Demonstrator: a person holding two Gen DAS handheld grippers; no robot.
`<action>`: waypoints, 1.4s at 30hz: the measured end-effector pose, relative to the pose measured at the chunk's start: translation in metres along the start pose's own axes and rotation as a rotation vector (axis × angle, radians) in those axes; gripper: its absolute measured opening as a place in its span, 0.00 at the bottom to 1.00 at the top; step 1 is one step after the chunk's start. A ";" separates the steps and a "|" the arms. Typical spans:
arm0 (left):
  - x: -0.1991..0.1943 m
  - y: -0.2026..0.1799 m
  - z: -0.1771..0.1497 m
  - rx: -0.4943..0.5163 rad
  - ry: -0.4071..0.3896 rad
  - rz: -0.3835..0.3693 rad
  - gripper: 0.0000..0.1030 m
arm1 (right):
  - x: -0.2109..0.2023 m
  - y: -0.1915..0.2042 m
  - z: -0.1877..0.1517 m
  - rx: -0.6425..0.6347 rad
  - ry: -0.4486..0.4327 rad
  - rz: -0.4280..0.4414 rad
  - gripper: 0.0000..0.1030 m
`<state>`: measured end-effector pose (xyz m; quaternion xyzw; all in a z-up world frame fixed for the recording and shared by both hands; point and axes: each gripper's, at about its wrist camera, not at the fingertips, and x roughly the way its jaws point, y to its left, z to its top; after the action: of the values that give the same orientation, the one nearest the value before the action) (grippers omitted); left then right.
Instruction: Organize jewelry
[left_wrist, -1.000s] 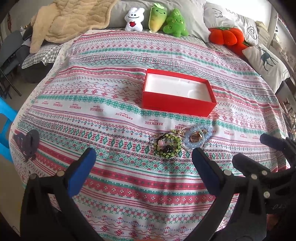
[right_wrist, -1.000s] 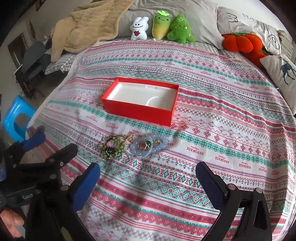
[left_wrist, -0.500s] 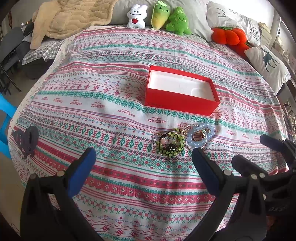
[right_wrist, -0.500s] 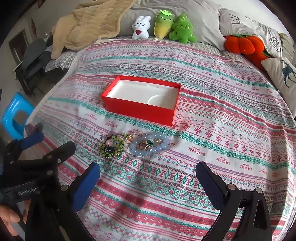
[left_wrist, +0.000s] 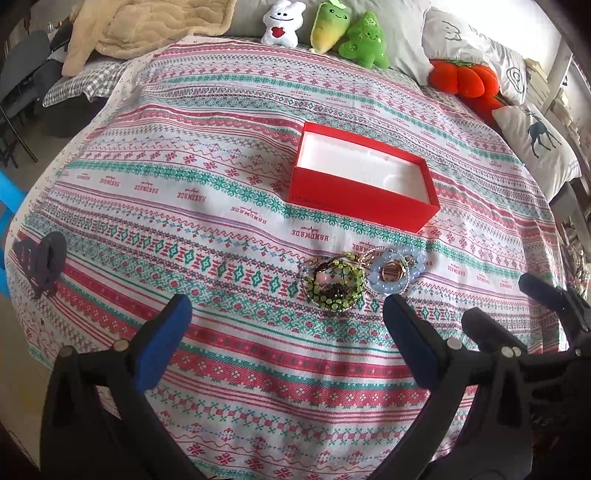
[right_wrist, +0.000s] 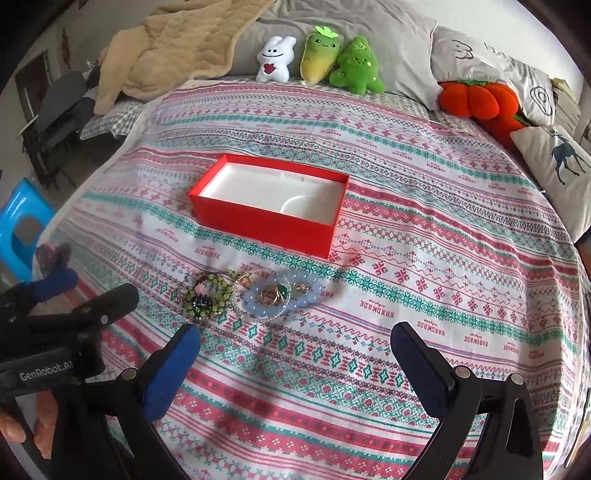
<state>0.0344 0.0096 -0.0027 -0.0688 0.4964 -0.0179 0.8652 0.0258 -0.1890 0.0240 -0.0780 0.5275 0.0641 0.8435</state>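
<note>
Left wrist view: left gripper (left_wrist: 282, 325) is seen with its blue-padded fingers (left_wrist: 160, 341) spread wide and nothing held between them, above a patterned bedspread (left_wrist: 221, 177). Just beyond the fingertips a green beaded bracelet (left_wrist: 334, 284) lies flat, touching a pale blue beaded bracelet (left_wrist: 393, 269) on its right; gold rings (left_wrist: 391, 272) are enclosed by the blue loop. The pair forms a short row running left to right. Farther on, a red box (left_wrist: 360, 208) with a white lining is set open-side up, its long axis running from upper left to lower right. The right gripper (left_wrist: 517, 314) enters at the right edge, its fingers parted.

Right wrist view: right gripper (right_wrist: 295, 358) is likewise shown wide open and empty. The green beaded bracelet (right_wrist: 205, 297) and pale blue beaded bracelet (right_wrist: 280, 295) lie ahead and left of centre, side by side. The red box (right_wrist: 258, 221) stands beyond them, its long axis slanting slightly down to the right. The left gripper (right_wrist: 88, 291) appears at lower left, held by a hand (right_wrist: 26, 430). Plush toys (right_wrist: 321, 59) are lined along the pillows.
</note>
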 end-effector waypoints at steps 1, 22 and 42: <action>0.000 -0.001 0.000 0.003 0.001 -0.002 1.00 | 0.000 0.000 0.000 -0.002 0.001 0.007 1.00; 0.015 0.003 0.005 -0.031 0.053 -0.057 0.95 | 0.015 -0.002 0.001 -0.018 0.056 0.025 1.00; 0.093 0.013 0.017 -0.117 0.290 -0.161 0.48 | 0.081 -0.057 0.033 0.271 0.212 0.154 0.32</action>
<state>0.0957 0.0154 -0.0758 -0.1553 0.6089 -0.0678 0.7750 0.1007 -0.2364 -0.0308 0.0705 0.6217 0.0481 0.7786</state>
